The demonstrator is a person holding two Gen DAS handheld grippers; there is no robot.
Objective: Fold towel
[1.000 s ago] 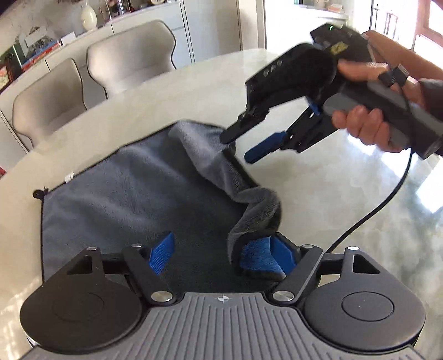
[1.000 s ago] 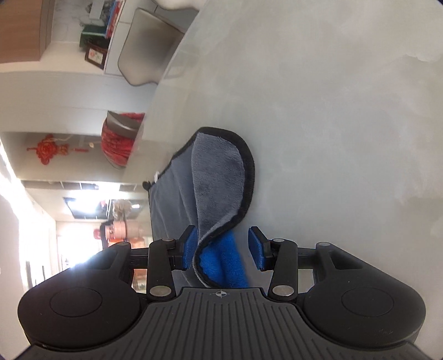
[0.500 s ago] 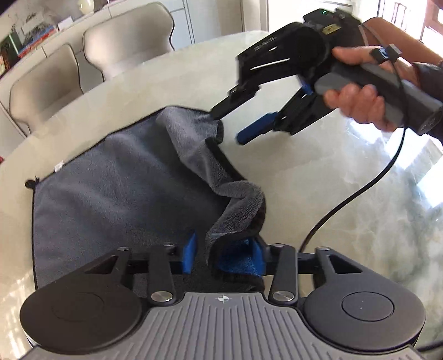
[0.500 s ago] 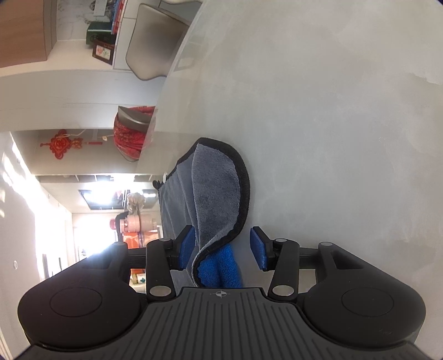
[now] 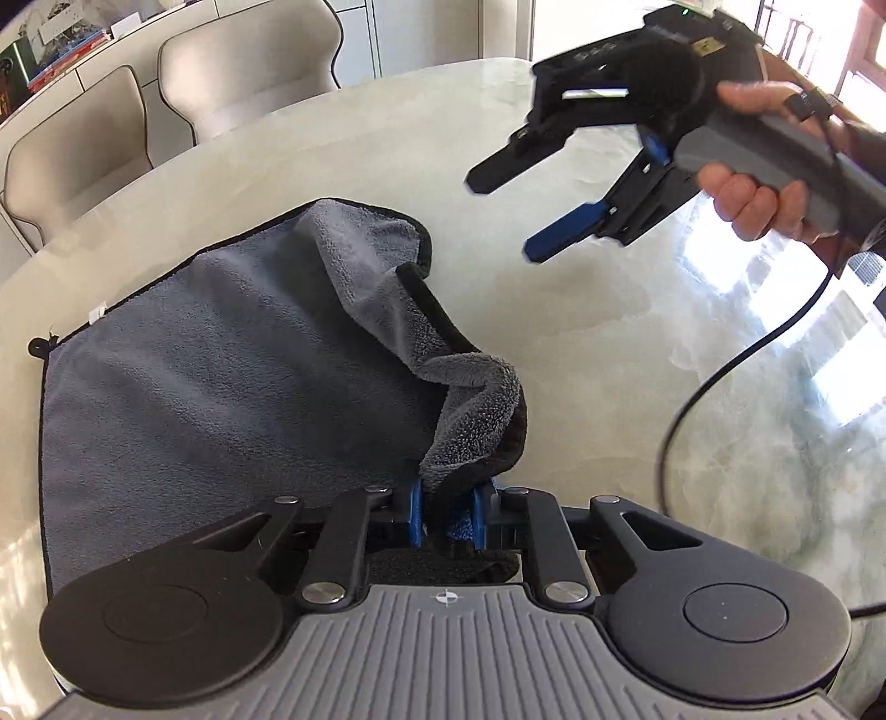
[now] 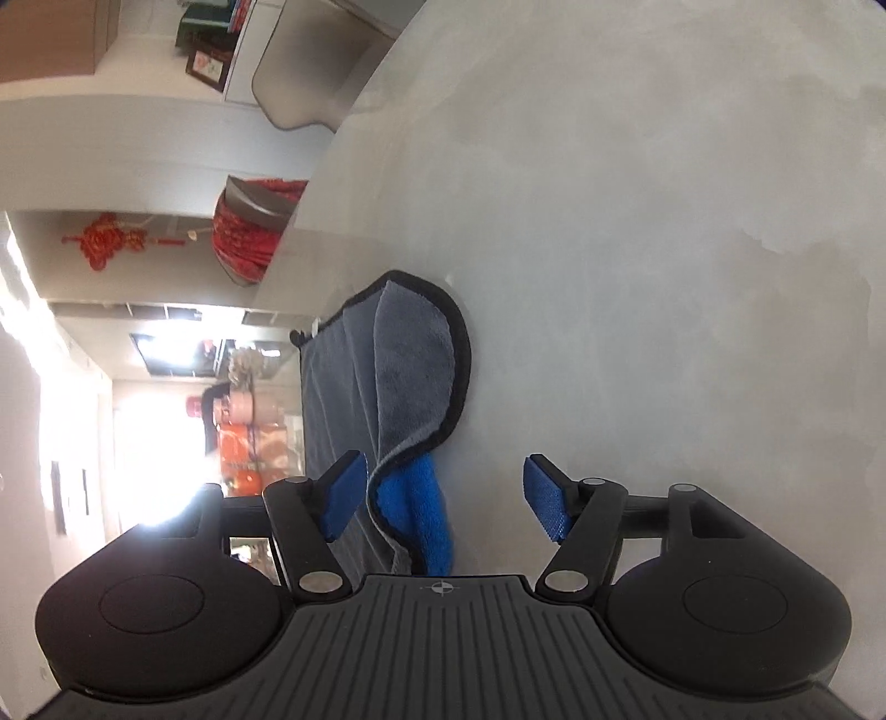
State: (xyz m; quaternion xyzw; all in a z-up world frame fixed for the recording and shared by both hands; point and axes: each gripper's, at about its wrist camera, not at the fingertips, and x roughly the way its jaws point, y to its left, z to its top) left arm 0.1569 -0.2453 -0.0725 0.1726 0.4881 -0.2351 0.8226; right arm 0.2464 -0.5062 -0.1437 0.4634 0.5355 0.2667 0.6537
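Note:
A grey towel [image 5: 221, 376] with a black hem and a blue underside lies on the pale marble table [image 5: 609, 343]. Its right edge is lifted and curled over. My left gripper [image 5: 446, 512] is shut on the towel's near right corner, which bunches up between the blue pads. My right gripper [image 5: 509, 213] is open and empty, in the air to the right of the towel's far corner and apart from it. In the right wrist view the towel [image 6: 387, 387] lies ahead with its blue underside showing, and my right gripper [image 6: 446, 495] is wide open.
Two beige chairs [image 5: 243, 72] stand at the table's far edge. A black cable [image 5: 714, 376] trails from the right gripper over the table's right side. A cabinet with books [image 5: 50, 44] stands behind the chairs.
My left gripper has closed on the towel's near right corner. My right gripper has let go of the far corner, opened wide and moved up and to the right, away from the towel.

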